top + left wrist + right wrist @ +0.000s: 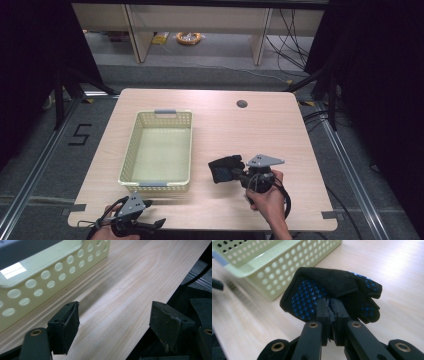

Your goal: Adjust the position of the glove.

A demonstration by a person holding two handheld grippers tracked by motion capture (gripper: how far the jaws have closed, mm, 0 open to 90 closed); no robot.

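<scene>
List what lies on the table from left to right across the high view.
left gripper → yellow basket → black and blue glove → right gripper, shut on the glove → dark round hole in the tabletop

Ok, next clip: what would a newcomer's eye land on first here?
Probably the black glove with blue grip dots, pinched in the right tool above the table's near right part, beside the basket. Next, the pale yellow perforated basket on the left half of the wooden table, nothing inside it. The left tool sits open at the near edge, by the basket's near end.
</scene>
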